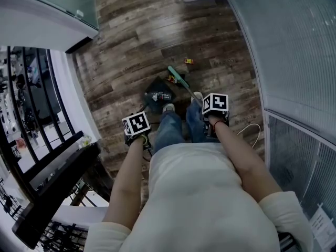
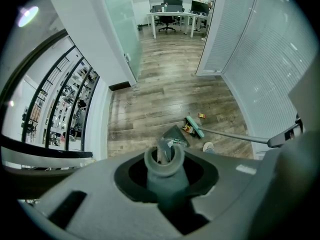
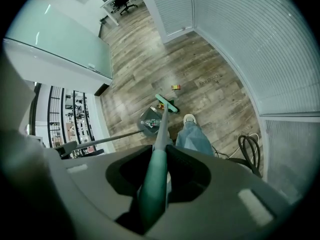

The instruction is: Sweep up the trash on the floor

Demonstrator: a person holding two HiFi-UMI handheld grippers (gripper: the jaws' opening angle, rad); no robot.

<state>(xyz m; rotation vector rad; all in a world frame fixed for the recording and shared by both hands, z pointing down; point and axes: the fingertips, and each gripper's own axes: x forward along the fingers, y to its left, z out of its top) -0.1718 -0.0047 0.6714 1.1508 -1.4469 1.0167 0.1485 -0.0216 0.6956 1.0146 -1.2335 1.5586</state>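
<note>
Left gripper (image 2: pixel 164 171): jaws clamped on the grey tubular handle (image 2: pixel 163 159) of the dark flat dustpan (image 1: pixel 156 90). Right gripper (image 3: pixel 157 174): jaws pinch the teal-sleeved broom handle (image 3: pixel 152 189). Both forearms reach down, one on either side of the legs.

Dustpan lies on the wood floor with a clear bottle (image 1: pixel 160 96) in it. Green broom head (image 1: pixel 177 75) is just beyond, with wrappers (image 1: pixel 171 79) against it. Yellow-red scrap (image 1: pixel 188 61) lies farther out. Only the right gripper view shows the black cable coil (image 3: pixel 247 151).

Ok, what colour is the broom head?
Teal green broom head; clearest in the right gripper view.
</note>
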